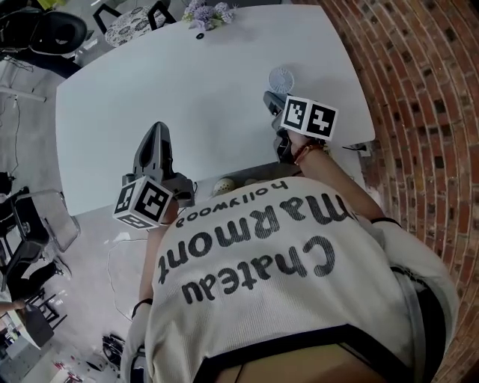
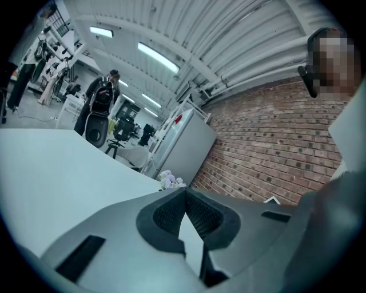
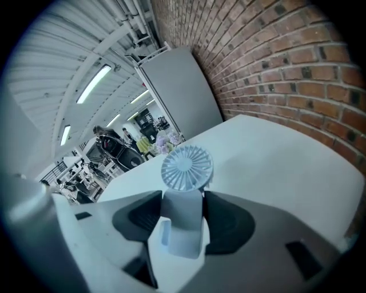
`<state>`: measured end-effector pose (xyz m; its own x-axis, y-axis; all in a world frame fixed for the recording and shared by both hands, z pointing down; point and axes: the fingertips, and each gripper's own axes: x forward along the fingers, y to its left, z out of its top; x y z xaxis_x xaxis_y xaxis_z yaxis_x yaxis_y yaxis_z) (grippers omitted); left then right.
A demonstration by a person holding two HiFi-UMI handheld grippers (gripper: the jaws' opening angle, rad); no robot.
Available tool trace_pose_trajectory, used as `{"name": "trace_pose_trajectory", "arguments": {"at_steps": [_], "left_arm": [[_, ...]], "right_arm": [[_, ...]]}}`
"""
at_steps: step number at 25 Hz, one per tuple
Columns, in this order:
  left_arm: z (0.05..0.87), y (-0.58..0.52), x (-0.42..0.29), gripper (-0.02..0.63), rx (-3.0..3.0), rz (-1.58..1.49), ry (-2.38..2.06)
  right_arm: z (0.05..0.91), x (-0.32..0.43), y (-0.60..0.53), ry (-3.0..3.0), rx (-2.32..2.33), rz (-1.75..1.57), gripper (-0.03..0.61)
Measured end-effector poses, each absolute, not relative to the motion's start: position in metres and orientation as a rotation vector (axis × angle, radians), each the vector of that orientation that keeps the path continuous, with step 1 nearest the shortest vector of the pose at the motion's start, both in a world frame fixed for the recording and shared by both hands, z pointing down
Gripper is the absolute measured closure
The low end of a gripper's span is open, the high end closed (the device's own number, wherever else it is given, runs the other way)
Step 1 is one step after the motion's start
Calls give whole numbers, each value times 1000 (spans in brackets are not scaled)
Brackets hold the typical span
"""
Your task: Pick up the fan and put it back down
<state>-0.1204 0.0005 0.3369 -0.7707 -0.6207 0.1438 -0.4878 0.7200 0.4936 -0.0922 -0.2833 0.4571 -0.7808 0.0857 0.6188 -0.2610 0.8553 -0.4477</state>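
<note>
Fan (image 3: 184,189): clamped in the right gripper (image 3: 182,201), jaws pressing its body from both sides, round grille head poking out past the tips. In the head view the fan (image 1: 281,78) is over the right side of the white table (image 1: 187,90), near the brick wall (image 1: 419,75). Can't tell if its base touches the table. Left gripper (image 2: 186,197): jaws closed together, nothing between them, out over the table's near left edge (image 1: 158,133), well apart from the fan. Flowers (image 1: 208,13) at the far edge.
</note>
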Motion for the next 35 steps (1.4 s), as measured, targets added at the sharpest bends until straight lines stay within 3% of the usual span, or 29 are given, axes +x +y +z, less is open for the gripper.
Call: {"name": "trace_pose_trajectory", "arguments": {"at_steps": [18, 35], "left_arm": [[353, 13, -94, 612, 721, -646, -2671], [367, 53, -158, 612, 667, -670, -2637]], "right_arm": [[439, -106, -255, -2425, -137, 631, 344], [435, -173, -211, -2424, -196, 603, 344]]}}
